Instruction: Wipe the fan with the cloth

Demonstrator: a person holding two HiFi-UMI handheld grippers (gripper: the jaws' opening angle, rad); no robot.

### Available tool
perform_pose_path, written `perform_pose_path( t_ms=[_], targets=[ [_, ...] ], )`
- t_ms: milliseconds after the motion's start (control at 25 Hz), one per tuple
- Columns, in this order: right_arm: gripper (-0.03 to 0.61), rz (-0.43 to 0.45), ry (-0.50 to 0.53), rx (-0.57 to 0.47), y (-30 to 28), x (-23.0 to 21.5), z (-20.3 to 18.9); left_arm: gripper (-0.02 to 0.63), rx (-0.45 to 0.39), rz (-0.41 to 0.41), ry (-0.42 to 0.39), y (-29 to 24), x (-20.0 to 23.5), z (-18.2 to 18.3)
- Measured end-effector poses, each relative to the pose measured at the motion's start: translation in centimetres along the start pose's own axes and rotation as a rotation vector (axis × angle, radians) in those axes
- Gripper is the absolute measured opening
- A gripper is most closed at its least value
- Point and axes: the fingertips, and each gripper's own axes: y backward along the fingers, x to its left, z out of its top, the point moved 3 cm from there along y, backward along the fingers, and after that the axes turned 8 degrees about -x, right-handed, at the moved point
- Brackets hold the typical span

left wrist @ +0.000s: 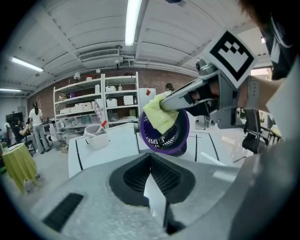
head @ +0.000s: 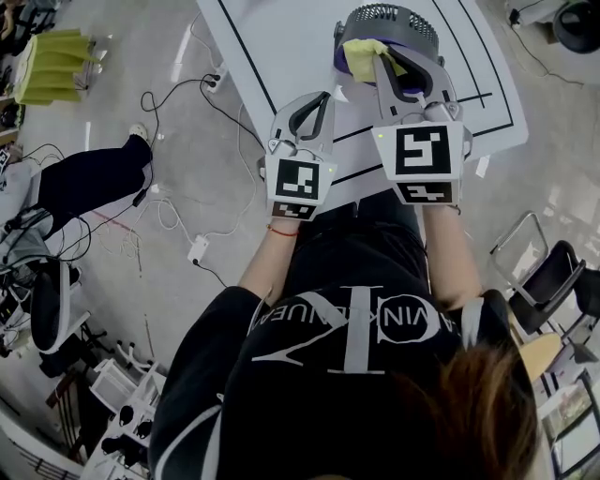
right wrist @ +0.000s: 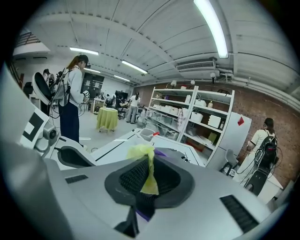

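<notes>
A purple fan (head: 386, 28) with a grey grille stands on the white table (head: 281, 47). My right gripper (head: 382, 60) is shut on a yellow cloth (head: 364, 54) and holds it against the fan's front rim. From the left gripper view the cloth (left wrist: 158, 112) lies over the upper left of the fan (left wrist: 166, 136), with the right gripper (left wrist: 187, 96) reaching in from the right. In the right gripper view the cloth (right wrist: 150, 180) hangs pinched between the jaws of that gripper (right wrist: 146, 158). My left gripper (head: 322, 98) is shut, holds nothing, and hovers near the table's front edge, left of the fan.
A white bin (left wrist: 96, 138) sits at the table's far left. Black lines mark the tabletop (head: 469, 98). Cables (head: 178, 216) trail over the floor on the left, and a chair (head: 548, 272) stands on the right. Shelves (left wrist: 108, 105) and people are in the background.
</notes>
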Motion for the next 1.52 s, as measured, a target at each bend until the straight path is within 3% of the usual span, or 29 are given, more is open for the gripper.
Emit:
perform_pose_path(
  t_ms=[680,1520],
  targets=[
    [0.029,-0.076,-0.046,-0.072,5.1,-2.1,0.8,0.008,-0.046,0.043,-0.010,2.1,0.1,2.0],
    [0.028,-0.077,-0.174,-0.127,10.7,-2.0,-1.6,0.008,-0.232,0.140,0.068,6.9,1.3,5.2]
  ],
)
